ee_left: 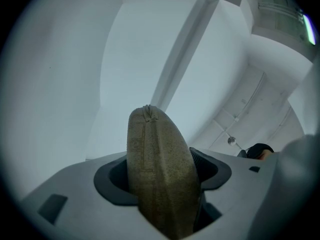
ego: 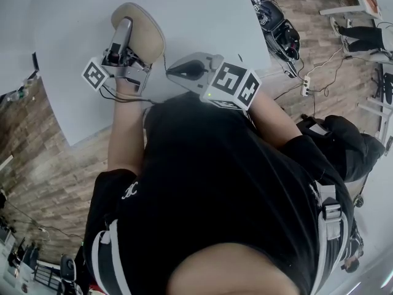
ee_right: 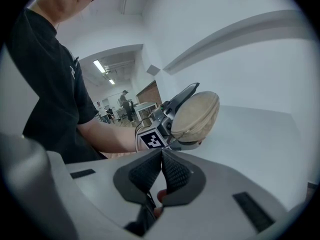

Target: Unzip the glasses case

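A tan fabric glasses case [ego: 144, 35] is held over the white table [ego: 202, 17], with my left gripper [ego: 126, 32] shut on it across its width. In the left gripper view the case [ee_left: 160, 169] stands on edge between the jaws, its zip seam [ee_left: 147, 115] running over the far tip, closed as far as I can see. My right gripper [ego: 171, 71] is to the right of the case and apart from it. Its pads [ee_right: 170, 171] meet with nothing between them. From the right gripper view the case [ee_right: 199, 115] and the left gripper [ee_right: 167, 115] lie ahead.
The table's near edge [ego: 110, 125] runs just in front of the person's body. On the wood floor to the right lie a black bag [ego: 279, 29], cables and a power strip [ego: 305, 86]. White furniture legs [ego: 381, 97] stand at the far right.
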`<state>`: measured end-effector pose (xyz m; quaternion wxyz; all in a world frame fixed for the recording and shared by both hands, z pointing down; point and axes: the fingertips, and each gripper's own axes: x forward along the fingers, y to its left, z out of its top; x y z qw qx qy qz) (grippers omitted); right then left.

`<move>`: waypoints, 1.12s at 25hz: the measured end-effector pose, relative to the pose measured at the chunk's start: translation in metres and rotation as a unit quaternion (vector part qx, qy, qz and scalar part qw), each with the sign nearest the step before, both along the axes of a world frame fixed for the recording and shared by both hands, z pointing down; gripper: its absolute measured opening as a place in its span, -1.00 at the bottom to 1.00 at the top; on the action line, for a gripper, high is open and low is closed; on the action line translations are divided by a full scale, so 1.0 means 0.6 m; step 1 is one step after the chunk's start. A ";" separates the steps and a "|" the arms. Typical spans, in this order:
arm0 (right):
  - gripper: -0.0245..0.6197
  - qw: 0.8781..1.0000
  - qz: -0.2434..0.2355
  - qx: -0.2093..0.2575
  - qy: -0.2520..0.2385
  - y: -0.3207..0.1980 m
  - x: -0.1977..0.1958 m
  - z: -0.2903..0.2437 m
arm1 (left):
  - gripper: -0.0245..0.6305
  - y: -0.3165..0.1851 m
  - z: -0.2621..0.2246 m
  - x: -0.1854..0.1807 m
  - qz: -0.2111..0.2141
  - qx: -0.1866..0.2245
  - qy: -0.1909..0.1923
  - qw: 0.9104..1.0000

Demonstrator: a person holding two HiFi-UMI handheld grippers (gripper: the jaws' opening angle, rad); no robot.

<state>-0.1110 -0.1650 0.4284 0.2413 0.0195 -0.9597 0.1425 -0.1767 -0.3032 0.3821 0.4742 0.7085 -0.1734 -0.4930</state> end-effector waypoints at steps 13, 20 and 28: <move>-0.87 0.998 -0.060 0.009 0.027 0.045 -0.040 0.019 | 0.03 0.014 -0.007 0.009 -0.004 -0.009 0.002 1.000; -0.87 0.995 -0.093 0.006 0.033 0.056 -0.065 0.022 | 0.03 0.025 -0.012 -0.013 -0.028 -0.018 -0.008 0.999; -0.85 0.991 -0.129 -0.009 0.029 0.063 -0.058 0.039 | 0.03 0.027 -0.016 -0.045 -0.047 -0.013 0.010 0.999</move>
